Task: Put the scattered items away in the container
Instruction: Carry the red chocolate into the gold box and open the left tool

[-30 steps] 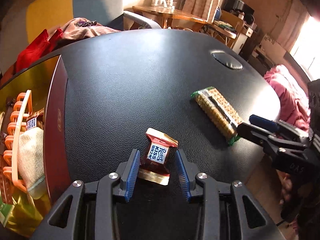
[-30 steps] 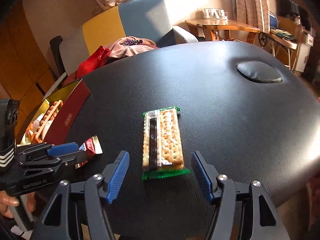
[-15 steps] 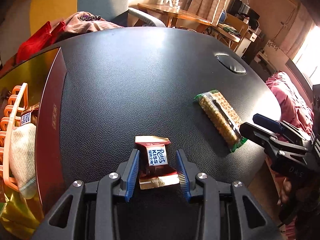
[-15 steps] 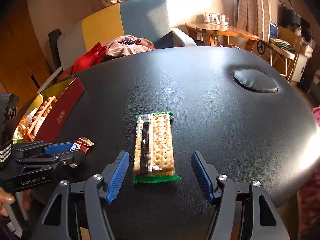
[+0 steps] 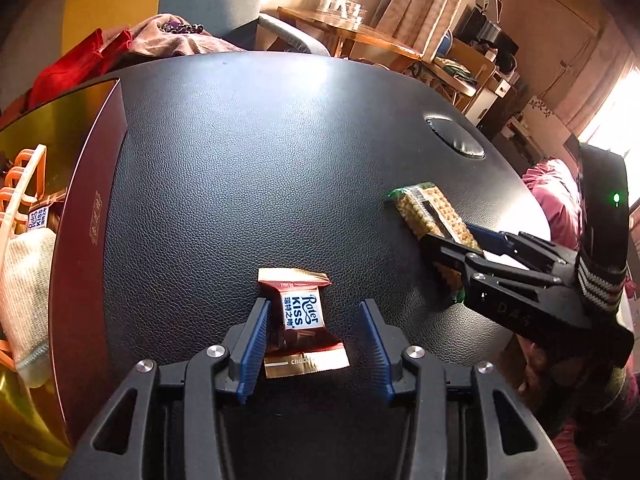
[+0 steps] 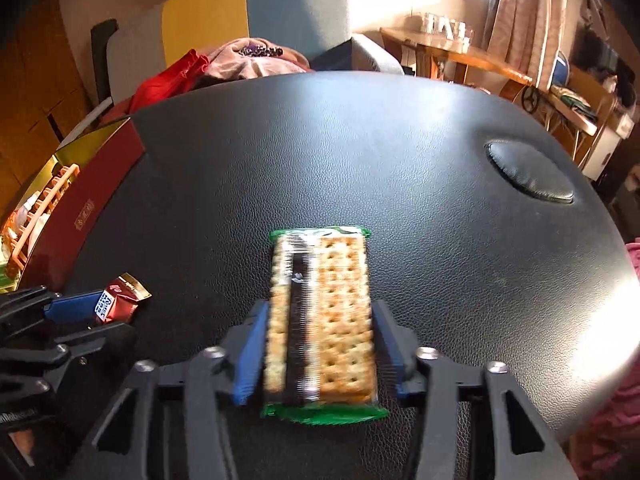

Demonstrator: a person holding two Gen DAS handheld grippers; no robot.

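The left gripper (image 5: 312,344), jaws just opened, straddles a chocolate packet (image 5: 300,320) lying on the black table (image 5: 248,168). The right gripper (image 6: 320,356), jaws just closing, clamps the cracker pack (image 6: 324,320).

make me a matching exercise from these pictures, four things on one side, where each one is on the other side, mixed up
1 cracker pack
2 chocolate
3 orange rack
4 round dimple

A inside the red box
B between the right gripper's fingers
C far right of the tabletop
D between the left gripper's open fingers

Pairs: 1-B, 2-D, 3-A, 4-C
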